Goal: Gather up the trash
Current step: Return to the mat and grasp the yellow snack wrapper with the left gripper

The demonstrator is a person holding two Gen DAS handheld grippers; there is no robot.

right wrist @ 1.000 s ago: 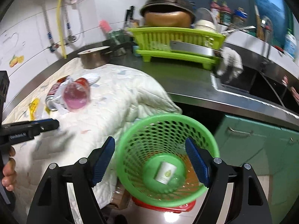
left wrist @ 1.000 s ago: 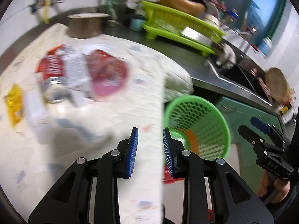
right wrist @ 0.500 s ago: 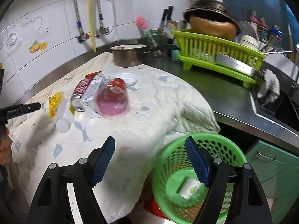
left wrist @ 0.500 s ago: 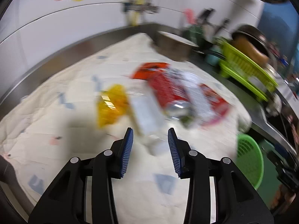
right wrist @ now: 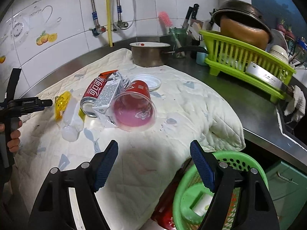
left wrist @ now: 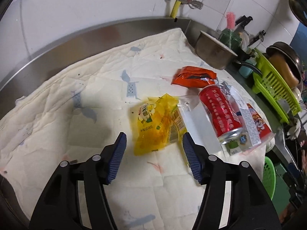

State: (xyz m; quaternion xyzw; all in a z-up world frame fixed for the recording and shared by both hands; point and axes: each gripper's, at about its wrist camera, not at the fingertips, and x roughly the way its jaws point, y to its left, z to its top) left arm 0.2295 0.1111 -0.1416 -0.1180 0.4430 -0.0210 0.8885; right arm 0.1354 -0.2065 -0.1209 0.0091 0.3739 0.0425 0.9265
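Observation:
Trash lies on a white quilted cloth: a yellow wrapper, a clear plastic bottle, a red soda can, a white carton, an orange snack bag, a red plastic cup on its side and a clear lid. My left gripper hangs just short of the yellow wrapper, its jaws opening with nothing between them. Over the cloth's near edge my right gripper stands open and empty. A green basket below the counter holds a small white cup.
A steel pot stands at the far end of the cloth. A green dish rack with a pan and bowls sits on the steel counter at right, before the sink. A tiled wall with pipes backs the counter. A hand holds the left gripper.
My left gripper swung from the basket side over to the yellow wrapper and its jaws spread wider. The right gripper moved from above the basket to the cloth's edge, staying open.

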